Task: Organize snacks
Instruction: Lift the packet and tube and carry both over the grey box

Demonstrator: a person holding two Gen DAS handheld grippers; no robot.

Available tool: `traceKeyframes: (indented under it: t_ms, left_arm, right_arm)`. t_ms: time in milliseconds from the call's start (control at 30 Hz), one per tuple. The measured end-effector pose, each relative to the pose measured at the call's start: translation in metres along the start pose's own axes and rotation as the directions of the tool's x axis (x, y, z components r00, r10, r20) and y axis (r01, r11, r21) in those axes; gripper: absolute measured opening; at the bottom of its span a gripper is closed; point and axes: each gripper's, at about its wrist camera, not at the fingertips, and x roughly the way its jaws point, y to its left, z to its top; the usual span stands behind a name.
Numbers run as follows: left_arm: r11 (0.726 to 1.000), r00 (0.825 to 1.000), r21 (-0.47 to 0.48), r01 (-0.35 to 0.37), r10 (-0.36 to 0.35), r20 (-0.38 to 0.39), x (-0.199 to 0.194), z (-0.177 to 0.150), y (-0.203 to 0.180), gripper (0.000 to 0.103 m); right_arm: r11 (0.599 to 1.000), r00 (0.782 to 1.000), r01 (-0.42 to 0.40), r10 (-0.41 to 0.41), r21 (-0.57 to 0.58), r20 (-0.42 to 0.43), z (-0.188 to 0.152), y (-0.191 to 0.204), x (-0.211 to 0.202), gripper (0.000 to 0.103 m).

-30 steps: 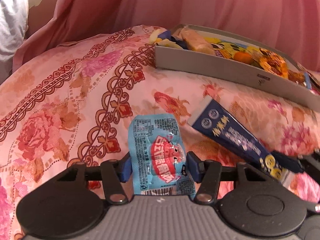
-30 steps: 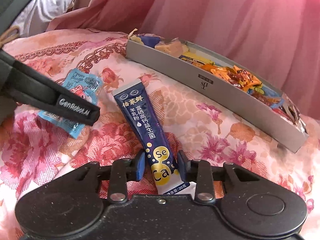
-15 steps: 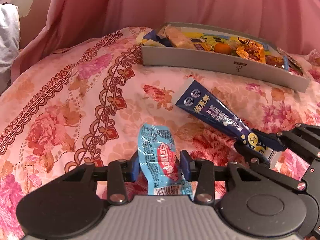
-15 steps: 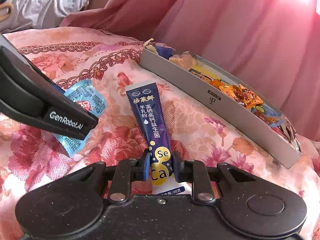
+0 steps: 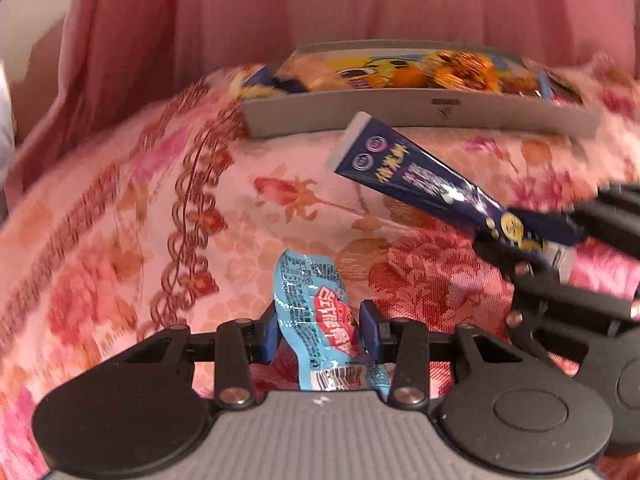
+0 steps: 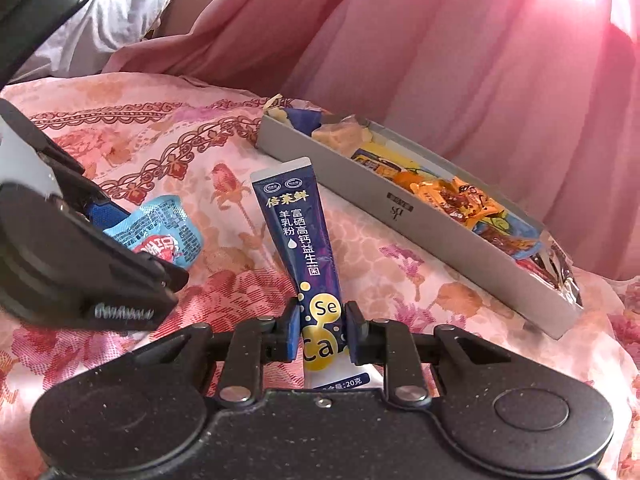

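My left gripper (image 5: 320, 330) is shut on a light blue snack packet (image 5: 316, 312) with a red label, held above the floral bedspread. The same packet (image 6: 160, 236) shows at the left of the right wrist view, inside the left gripper (image 6: 120, 232). My right gripper (image 6: 322, 332) is shut on the lower end of a dark blue sachet (image 6: 298, 232) with "Se" and "Ca" dots, which tilts up off the bed. In the left wrist view that sachet (image 5: 416, 176) points toward the grey box (image 5: 400, 114). The long grey box (image 6: 440, 228) holds several snack packets.
A pink floral bedspread (image 5: 140, 220) covers the soft surface under both grippers. A pink curtain (image 6: 440, 60) hangs behind the box. A white pillow (image 6: 104, 28) lies at the far left. Bare bedspread lies between the grippers and the box.
Both grippers have lifted their packets off the bedspread and moved nearer the grey box. The left gripper's jaws closed tighter, crumpling the blue packet.
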Motion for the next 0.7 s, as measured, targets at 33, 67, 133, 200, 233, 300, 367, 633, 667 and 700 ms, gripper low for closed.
traceKeyframes:
  t_ms: [33,67,133,200,233,300,367,633,667,700]
  left_arm:
    - [1.000,1.000,0.015,-0.010,0.010,0.008,-0.001,0.000,-0.003,0.042]
    - [1.000,1.000,0.022,-0.014,0.014,0.011,-0.002,0.001,-0.004,0.042]
    - [0.999,1.000,0.032,-0.020,0.020,0.015,-0.004,0.002,-0.006,0.040]
    - [0.999,0.999,0.037,-0.018,0.017,0.027,-0.007,0.003,-0.007,0.034]
    - [0.999,0.999,0.044,-0.013,0.012,0.036,-0.009,0.004,-0.007,0.032]
    - [0.998,0.999,0.064,-0.004,0.001,0.038,-0.011,0.006,-0.009,0.029]
    - [0.997,0.999,0.072,0.004,-0.007,0.041,-0.010,0.008,-0.010,0.028]
    - [0.998,0.998,0.012,0.054,-0.054,0.030,-0.003,0.004,-0.002,0.027]
    - [0.998,0.998,0.002,0.055,-0.055,0.026,-0.001,0.003,-0.001,0.027]
    - [0.998,0.998,-0.007,0.061,-0.061,0.017,0.002,0.003,0.000,0.028]
  right_arm:
    - [1.000,1.000,0.003,-0.003,0.000,0.004,0.000,-0.001,0.000,0.024]
    - [1.000,1.000,0.006,-0.006,0.000,0.007,0.000,-0.001,-0.001,0.024]
    - [1.000,1.000,0.010,-0.010,0.002,0.014,0.000,-0.001,-0.002,0.024]
    - [1.000,1.000,0.016,-0.016,0.001,0.019,0.001,-0.001,-0.003,0.024]
    - [1.000,1.000,0.018,-0.018,0.001,0.021,0.001,-0.001,-0.004,0.024]
    - [1.000,1.000,0.020,-0.020,0.004,0.022,0.001,-0.001,-0.004,0.024]
    - [1.000,1.000,0.021,-0.021,0.004,0.018,0.000,-0.001,-0.003,0.024]
    - [0.999,0.999,0.043,-0.044,0.030,0.010,-0.001,-0.008,-0.004,0.024]
    - [0.998,0.999,0.046,-0.047,0.036,0.010,-0.001,-0.010,-0.005,0.024]
    - [0.998,0.999,0.049,-0.049,0.041,0.009,-0.001,-0.011,-0.005,0.024]
